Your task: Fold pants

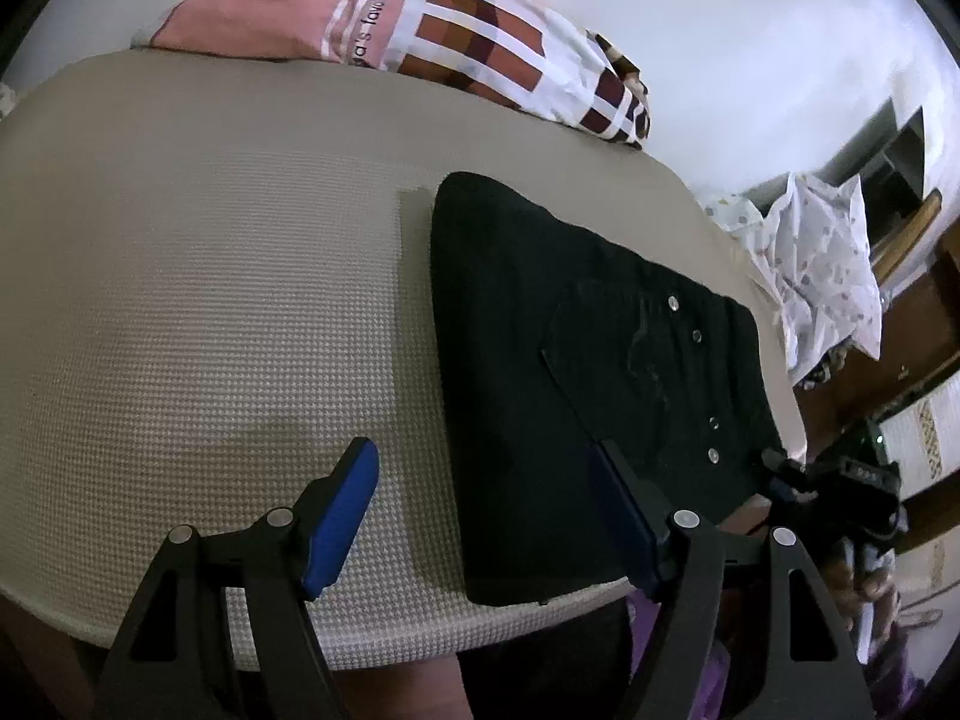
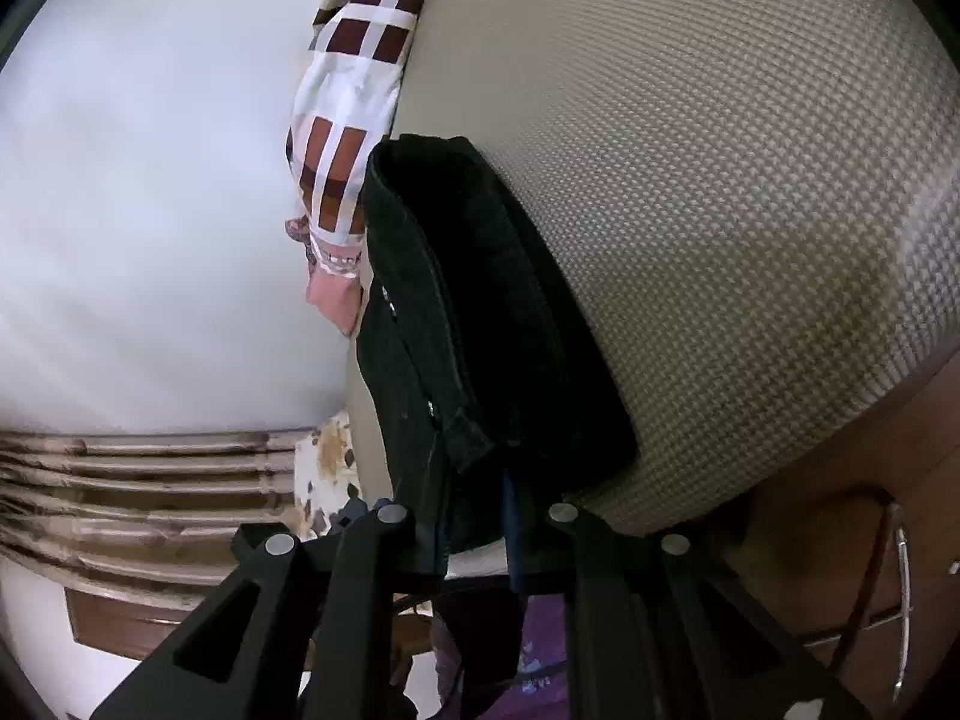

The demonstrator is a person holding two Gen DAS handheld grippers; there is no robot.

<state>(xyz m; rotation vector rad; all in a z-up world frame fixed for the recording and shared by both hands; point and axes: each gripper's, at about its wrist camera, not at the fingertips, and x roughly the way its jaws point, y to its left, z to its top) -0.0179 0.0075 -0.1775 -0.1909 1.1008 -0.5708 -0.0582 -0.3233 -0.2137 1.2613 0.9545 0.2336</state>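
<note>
Black pants (image 1: 600,324), folded into a long strip with metal rivets, lie on the right part of the beige woven mat (image 1: 210,276). My left gripper (image 1: 483,450) is open above the pants' near left edge. One blue pad (image 1: 345,516) is over the mat and the other is over the cloth, with nothing pinched. My right gripper (image 1: 840,480) sits at the pants' near right corner. In the right wrist view, the right gripper (image 2: 474,480) is shut on the waist end of the pants (image 2: 480,312), and dark cloth fills the narrow gap between its fingers.
A heap of pink and brown-checked clothes (image 1: 420,30) lies along the mat's far edge. A white patterned cloth (image 1: 822,264) hangs off to the right beside wooden furniture. A wooden drawer with a metal handle (image 2: 900,600) is below the mat's near edge.
</note>
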